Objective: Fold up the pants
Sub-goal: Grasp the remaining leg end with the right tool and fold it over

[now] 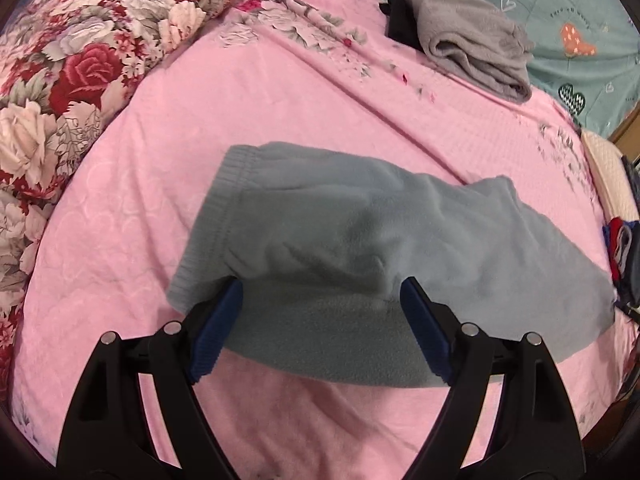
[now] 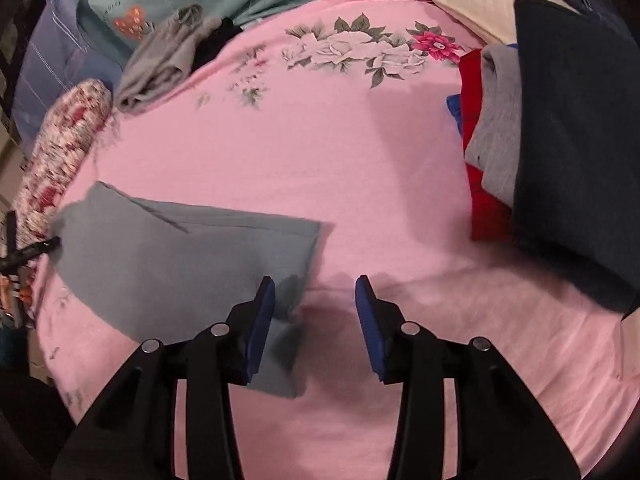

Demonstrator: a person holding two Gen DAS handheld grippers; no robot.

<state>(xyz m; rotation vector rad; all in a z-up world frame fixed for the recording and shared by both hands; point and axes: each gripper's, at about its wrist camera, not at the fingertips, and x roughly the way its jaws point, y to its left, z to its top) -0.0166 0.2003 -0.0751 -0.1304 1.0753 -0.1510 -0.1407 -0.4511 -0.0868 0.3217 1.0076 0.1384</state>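
Grey-blue fleece pants (image 1: 360,248) lie folded on pink bedsheet (image 1: 280,120), ribbed waistband toward the left pad. Left gripper (image 1: 322,292) tilts steeply down, jaws spread wide over the near fold; nothing gripped. Right gripper (image 2: 315,284), partly open, grips nothing; pants corner beside its left pad. Bare sheet ahead; clothes stack (image 2: 560,140) far right.
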